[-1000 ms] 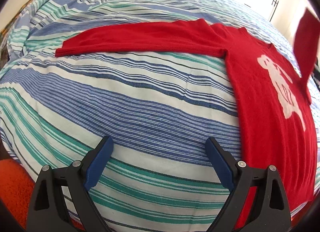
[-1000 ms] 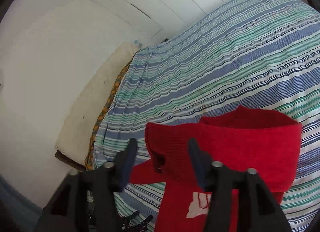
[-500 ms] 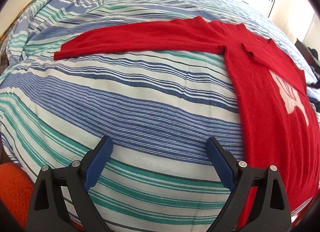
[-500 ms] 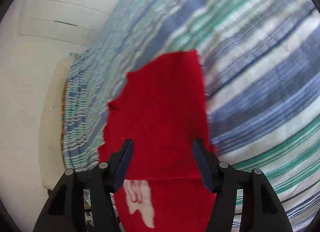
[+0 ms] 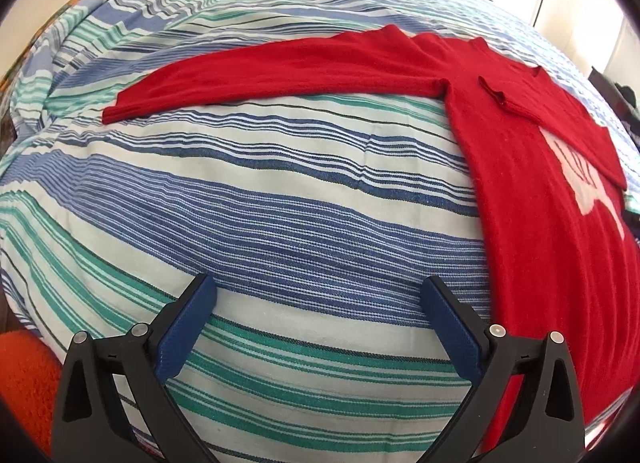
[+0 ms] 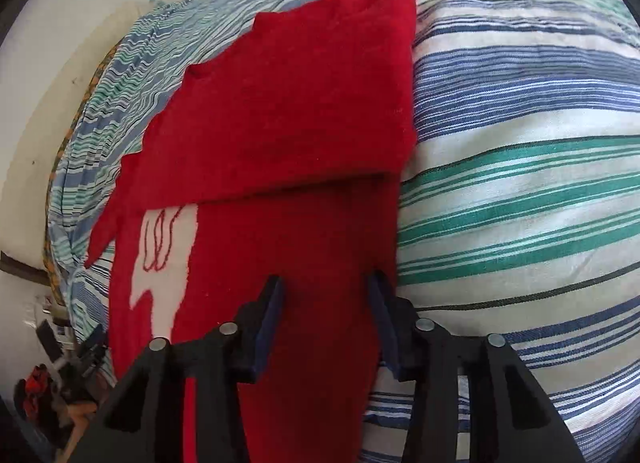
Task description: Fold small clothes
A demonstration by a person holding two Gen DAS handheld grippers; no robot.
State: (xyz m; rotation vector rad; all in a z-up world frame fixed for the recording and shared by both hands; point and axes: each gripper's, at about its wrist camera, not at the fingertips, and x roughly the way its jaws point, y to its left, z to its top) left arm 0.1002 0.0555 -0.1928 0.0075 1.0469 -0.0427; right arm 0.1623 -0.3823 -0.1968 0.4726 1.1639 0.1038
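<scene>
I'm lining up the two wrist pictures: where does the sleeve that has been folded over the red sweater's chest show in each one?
Left wrist: the folded sleeve lies far right, a slanted band crossing the red sweater above the white motif.
Right wrist: it fills the upper centre, its lower edge just above the right gripper.
Shared landmark: the white motif, partly covered by the sleeve in both.

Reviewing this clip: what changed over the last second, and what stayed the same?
The right gripper carried one sleeve over, laid it folded across the red sweater's chest, let go and came down low over the body. Its jaws have been closing, with nothing clamped between them. The left gripper stayed open above the striped bedspread, and the other sleeve still lies stretched out.
</scene>
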